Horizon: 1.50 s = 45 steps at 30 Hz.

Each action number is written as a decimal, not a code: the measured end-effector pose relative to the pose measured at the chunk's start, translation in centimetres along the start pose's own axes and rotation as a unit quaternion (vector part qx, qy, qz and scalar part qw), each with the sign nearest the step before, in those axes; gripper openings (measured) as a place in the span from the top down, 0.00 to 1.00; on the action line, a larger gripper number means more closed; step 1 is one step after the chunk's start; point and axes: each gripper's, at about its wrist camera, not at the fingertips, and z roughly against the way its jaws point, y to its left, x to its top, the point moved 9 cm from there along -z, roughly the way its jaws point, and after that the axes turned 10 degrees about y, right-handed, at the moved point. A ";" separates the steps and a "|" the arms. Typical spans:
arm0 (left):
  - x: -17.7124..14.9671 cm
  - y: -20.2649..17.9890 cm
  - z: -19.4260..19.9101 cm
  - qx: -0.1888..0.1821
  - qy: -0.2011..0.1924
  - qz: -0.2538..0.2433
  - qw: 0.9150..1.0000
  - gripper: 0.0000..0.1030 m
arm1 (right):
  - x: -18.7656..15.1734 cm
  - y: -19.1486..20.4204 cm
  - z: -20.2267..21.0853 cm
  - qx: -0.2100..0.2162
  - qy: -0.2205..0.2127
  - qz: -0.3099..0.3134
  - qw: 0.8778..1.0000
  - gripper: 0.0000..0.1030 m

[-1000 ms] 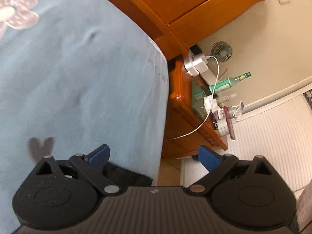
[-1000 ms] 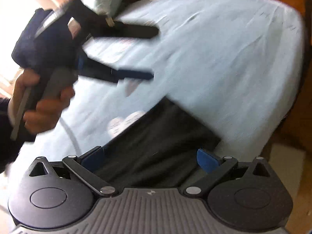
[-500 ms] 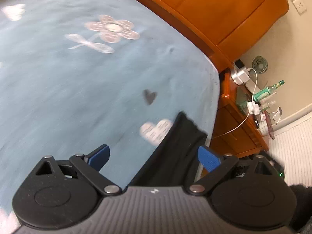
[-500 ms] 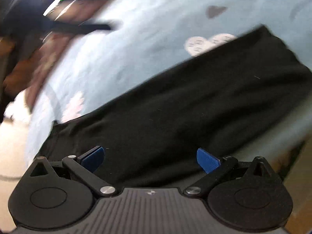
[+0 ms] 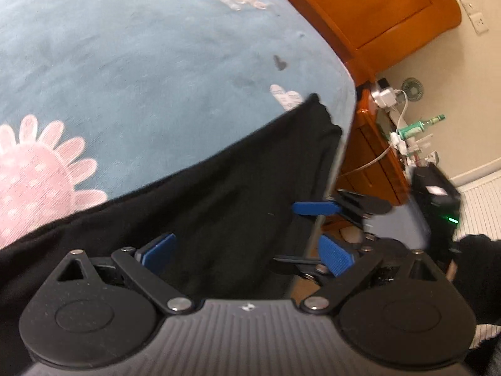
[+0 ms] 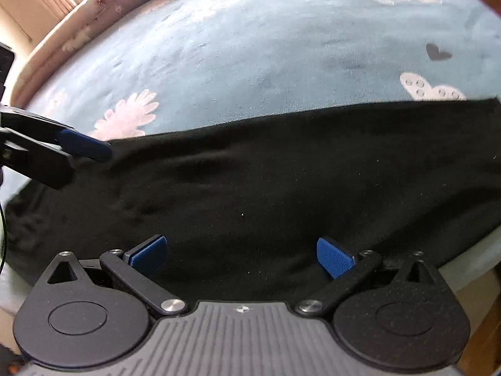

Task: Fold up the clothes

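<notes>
Most of both views was taken up by the bed, its blue sheet printed with pale flowers and small hearts, and along its near edge lay the one garment, black and spread fairly flat in a long band, with one end reaching the bed's corner by the wooden headboard. Part of the cloth seemed to hang over the side of the mattress, though how much was hidden. No fold line or doubled layer could be made out, so the folding looked barely begun: the piece was laid out, and the folding itself seemed still to be done. A nightstand cluttered with a bottle and a white cable stood beside the bed. The left gripper sat low over the cloth with its jaws wide and nothing between them; in the right wrist view its blue tips appeared at the far left, right at the garment's upper edge, but whether they touched the cloth could not be told. The right gripper hovered over the middle of the cloth, jaws likewise wide and empty. Neither had a hold, so the next step would likely be to pinch an edge.
</notes>
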 end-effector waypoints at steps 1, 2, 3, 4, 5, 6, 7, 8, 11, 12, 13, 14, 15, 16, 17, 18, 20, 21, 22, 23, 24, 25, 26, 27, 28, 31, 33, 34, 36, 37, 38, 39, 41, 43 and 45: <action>0.4 0.9 -0.3 0.001 -0.008 0.003 1.000 0.06 | 0.1 0.1 -0.2 -0.008 0.001 0.002 1.000 0.00; 1.0 1.8 -0.3 0.004 -0.022 0.009 1.000 0.06 | 0.1 0.3 -0.4 -0.015 0.002 0.004 1.000 0.00; 1.6 2.6 -0.1 0.002 -0.033 0.015 0.999 0.07 | 0.3 0.4 -0.6 -0.020 0.001 0.003 1.000 0.00; 1.9 3.1 0.4 -0.005 -0.042 0.021 0.999 0.07 | 0.3 0.5 -0.8 -0.025 -0.001 -0.002 1.000 0.00; 2.3 3.3 1.0 -0.003 -0.053 0.025 0.998 0.06 | 0.4 0.5 -1.1 -0.031 -0.005 -0.004 1.000 0.00; 2.6 3.5 1.6 0.001 -0.062 0.028 0.998 0.06 | 0.6 0.6 -1.5 -0.038 -0.009 -0.004 0.999 0.00; 2.6 3.3 2.3 0.001 -0.067 0.025 0.997 0.06 | 0.8 0.7 -1.9 -0.045 -0.013 -0.004 0.999 0.00; 2.5 2.8 2.9 -0.013 -0.070 0.018 0.997 0.06 | 0.9 0.8 -2.3 -0.053 -0.015 -0.001 0.998 0.00; 2.1 1.1 3.3 -0.049 -0.061 0.001 0.997 0.06 | 0.6 1.4 -2.7 -0.094 -0.008 0.016 0.995 0.00; 2.0 0.7 2.7 -0.056 -0.053 -0.004 0.997 0.06 | 0.6 1.5 -2.8 -0.104 -0.010 0.011 0.994 0.00; 1.9 0.4 2.0 -0.063 -0.044 -0.008 0.997 0.06 | 0.7 1.4 -3.1 -0.111 -0.013 0.001 0.994 0.00; 2.0 0.1 0.9 -0.072 -0.033 -0.009 0.997 0.06 | 0.7 1.4 -3.2 -0.117 -0.016 -0.009 0.993 0.00; 2.1 0.0 -0.1 -0.078 -0.025 -0.010 0.997 0.06 | 0.7 1.5 -3.1 -0.121 -0.020 -0.018 0.992 0.00; 2.3 0.1 -0.9 -0.079 -0.026 -0.009 0.997 0.06 | 0.8 1.6 -3.3 -0.125 -0.024 -0.025 0.992 0.00; 2.7 0.4 -1.5 -0.077 -0.034 -0.006 0.996 0.06 | 0.8 1.6 -3.4 -0.130 -0.027 -0.029 0.991 0.00; 3.1 0.7 -2.1 -0.075 -0.042 -0.003 0.996 0.07 | 0.8 1.6 -3.4 -0.135 -0.030 -0.033 0.990 0.00; 3.9 1.1 -1.8 -0.071 -0.065 0.013 0.995 0.07 | 0.7 1.6 -3.5 -0.140 -0.033 -0.037 0.989 0.00; 4.2 1.3 -1.2 -0.065 -0.077 0.021 0.995 0.07 | 0.7 1.6 -3.5 -0.141 -0.034 -0.039 0.989 0.00; 4.3 1.4 -0.5 -0.052 -0.084 0.023 0.995 0.07 | 0.7 1.6 -3.6 -0.142 -0.036 -0.040 0.988 0.00; 4.3 1.5 0.3 -0.043 -0.088 0.023 0.995 0.07 | 0.7 1.7 -3.6 -0.143 -0.037 -0.040 0.988 0.00; 3.9 1.4 1.2 -0.041 -0.087 0.020 0.995 0.06 | 0.6 1.7 -3.6 -0.145 -0.039 -0.039 0.988 0.00; 3.3 1.3 2.1 -0.039 -0.086 0.017 0.995 0.06 | 0.5 1.7 -3.6 -0.147 -0.041 -0.037 0.988 0.00; 2.6 1.4 2.8 -0.034 -0.082 0.015 0.996 0.06 | 0.5 1.8 -3.6 -0.149 -0.043 -0.034 0.987 0.00; 1.6 1.5 3.2 -0.022 -0.074 0.016 0.997 0.06 | 0.4 1.9 -3.5 -0.150 -0.045 -0.030 0.987 0.00; 0.6 1.7 3.6 -0.011 -0.066 0.016 0.998 0.06 | 0.3 1.9 -3.5 -0.152 -0.046 -0.025 0.987 0.00; -2.4 2.3 4.7 0.022 -0.043 0.023 0.999 0.06 | 0.0 2.2 -3.5 -0.158 -0.050 -0.012 0.986 0.00; -4.8 3.2 4.6 0.033 -0.028 0.053 0.998 0.06 | -0.4 2.3 -3.4 -0.158 -0.051 0.004 0.986 0.00; -5.8 3.5 4.3 0.040 -0.024 0.064 0.997 0.06 | -0.5 2.3 -3.4 -0.154 -0.048 0.015 0.987 0.00; -7.5 3.5 4.1 0.067 -0.025 0.075 0.995 0.06 | -0.7 2.3 -3.4 -0.147 -0.041 0.038 0.987 0.00; -8.2 3.5 4.1 0.084 -0.029 0.077 0.993 0.06 | -1.0 2.3 -3.3 -0.143 -0.034 0.053 0.988 0.00; -8.7 3.3 4.2 0.104 -0.034 0.073 0.991 0.06 | -1.2 2.2 -3.2 -0.138 -0.026 0.069 0.988 0.00; -9.2 2.9 4.3 0.123 -0.039 0.065 0.990 0.06 | -1.3 2.2 -3.0 -0.135 -0.017 0.080 0.987 0.00; -10.0 2.3 4.6 0.160 -0.049 0.048 0.985 0.06 | -1.4 2.1 -2.6 -0.132 0.004 0.089 0.987 0.00; -10.5 1.9 4.7 0.191 -0.063 0.033 0.979 0.06 | -0.9 2.6 -1.7 -0.130 -0.004 0.095 0.987 0.00; -11.0 1.8 3.9 0.215 -0.067 0.023 0.974 0.06 | -0.2 3.9 -1.2 -0.119 -0.022 0.115 0.986 0.00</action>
